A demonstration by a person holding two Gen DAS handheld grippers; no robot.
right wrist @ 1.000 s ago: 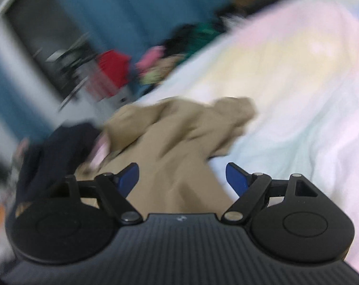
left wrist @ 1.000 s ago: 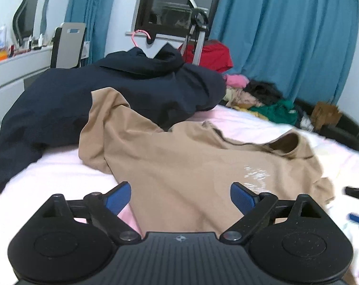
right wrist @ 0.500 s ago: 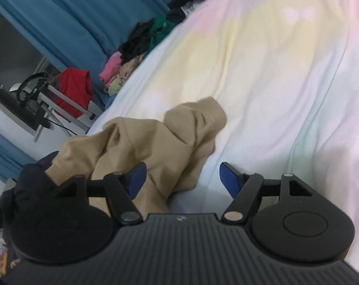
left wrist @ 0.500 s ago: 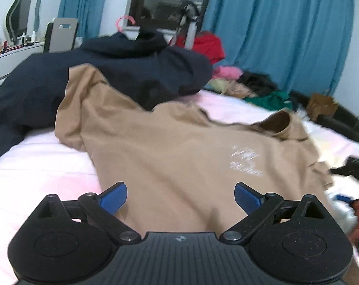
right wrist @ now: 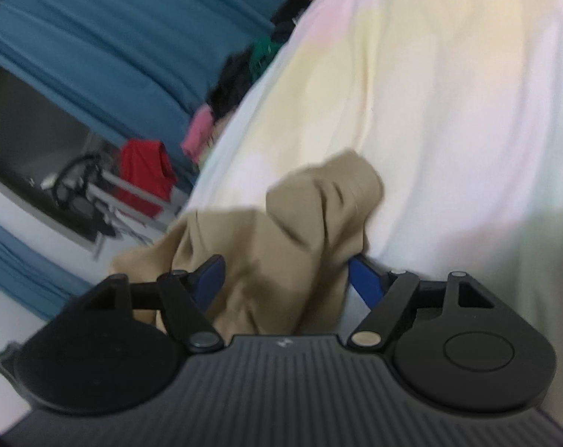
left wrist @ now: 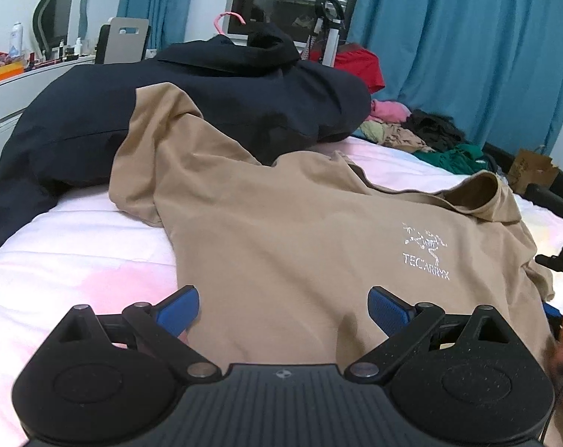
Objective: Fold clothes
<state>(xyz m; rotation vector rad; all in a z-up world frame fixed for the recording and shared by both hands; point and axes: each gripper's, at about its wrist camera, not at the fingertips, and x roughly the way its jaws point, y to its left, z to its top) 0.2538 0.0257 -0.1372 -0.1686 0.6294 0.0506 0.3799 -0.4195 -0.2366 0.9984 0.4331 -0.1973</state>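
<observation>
A tan T-shirt (left wrist: 300,231) with a white chest logo lies spread on the pink-white bed sheet (left wrist: 65,260); one sleeve drapes up over a dark navy jacket (left wrist: 207,97). My left gripper (left wrist: 283,307) is open just above the shirt's lower edge. In the right wrist view a bunched tan sleeve (right wrist: 318,216) lies between the open fingers of my right gripper (right wrist: 285,279), which is low over it. The right gripper's tip also shows at the far right of the left wrist view (left wrist: 560,260).
A pile of mixed clothes (left wrist: 423,134) lies at the bed's far side before blue curtains (left wrist: 467,37). A white desk (left wrist: 6,93) with bottles and a chair stands at left. A cardboard box (left wrist: 531,171) sits at far right.
The left gripper has moved forward and lower over the tan shirt. The right gripper has swung in and down until the tan sleeve sits between its fingers. Both stay open.
</observation>
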